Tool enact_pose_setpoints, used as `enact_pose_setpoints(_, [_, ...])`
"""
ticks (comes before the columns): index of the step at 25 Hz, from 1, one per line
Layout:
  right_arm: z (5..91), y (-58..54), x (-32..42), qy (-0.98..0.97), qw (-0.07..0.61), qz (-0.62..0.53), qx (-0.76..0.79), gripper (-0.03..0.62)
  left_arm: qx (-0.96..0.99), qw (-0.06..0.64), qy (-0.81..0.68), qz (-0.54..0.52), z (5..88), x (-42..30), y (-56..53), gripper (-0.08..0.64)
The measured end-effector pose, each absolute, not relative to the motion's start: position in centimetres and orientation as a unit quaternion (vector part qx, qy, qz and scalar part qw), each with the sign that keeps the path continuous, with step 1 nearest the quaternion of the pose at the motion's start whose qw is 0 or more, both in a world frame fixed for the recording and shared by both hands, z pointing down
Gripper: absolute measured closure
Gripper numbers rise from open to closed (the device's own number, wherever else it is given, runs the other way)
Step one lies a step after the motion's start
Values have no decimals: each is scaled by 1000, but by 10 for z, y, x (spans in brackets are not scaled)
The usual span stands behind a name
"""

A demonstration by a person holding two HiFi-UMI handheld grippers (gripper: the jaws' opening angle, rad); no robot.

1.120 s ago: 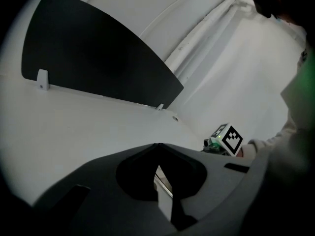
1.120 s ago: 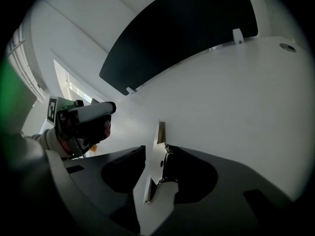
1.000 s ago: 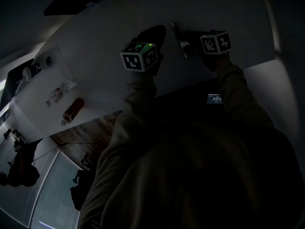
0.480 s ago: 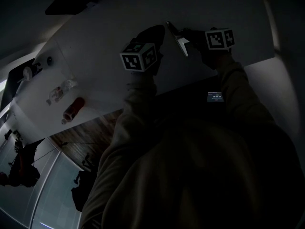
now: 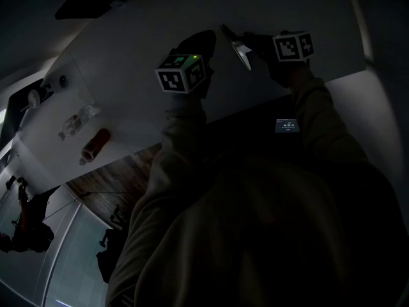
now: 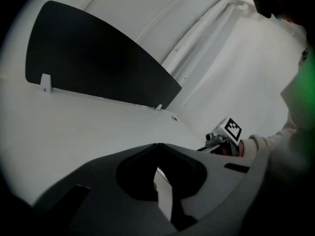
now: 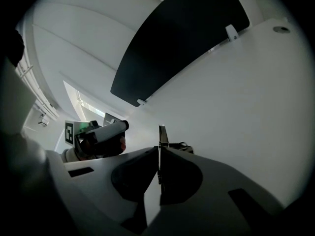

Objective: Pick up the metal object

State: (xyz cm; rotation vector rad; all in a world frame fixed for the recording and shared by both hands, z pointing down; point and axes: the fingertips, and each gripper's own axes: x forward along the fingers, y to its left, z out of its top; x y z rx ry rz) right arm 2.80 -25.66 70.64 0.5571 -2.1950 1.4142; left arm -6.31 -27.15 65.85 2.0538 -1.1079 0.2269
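My right gripper (image 7: 159, 150) view shows jaws clamped on the metal object (image 7: 161, 133), edge-on, just a sliver. Head view gives its flat blade over the white table (image 5: 128, 50), 1 o'clock of the left gripper (image 6: 155, 145), whose jaws are together and empty. Head view is dark and the jaw tips are lost there.

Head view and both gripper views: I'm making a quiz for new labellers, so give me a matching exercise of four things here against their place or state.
1 metal object
2 left gripper
3 red cylinder
4 dark panel

a lies on the table
b stands at the table's far edge
c jaws shut, empty
d clamped in the right gripper

Pairs: 1-d, 2-c, 3-a, 4-b
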Motion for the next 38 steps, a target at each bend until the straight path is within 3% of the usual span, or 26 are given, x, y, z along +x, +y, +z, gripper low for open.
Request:
enact_pose_setpoints(20, [605,-288,-6,-865,232,406,183,570,808,347,-468,90,587,-89,-275,557])
enact_pose_setpoints(33, [459,-337,-42,-928,172,288,161,569,815,267,-512,56,482,-135,-303,557])
enact_pose_setpoints(38, [405,-347,-62,-946,154,239,155,569,817,207,-537,41,427,-162,-316,557])
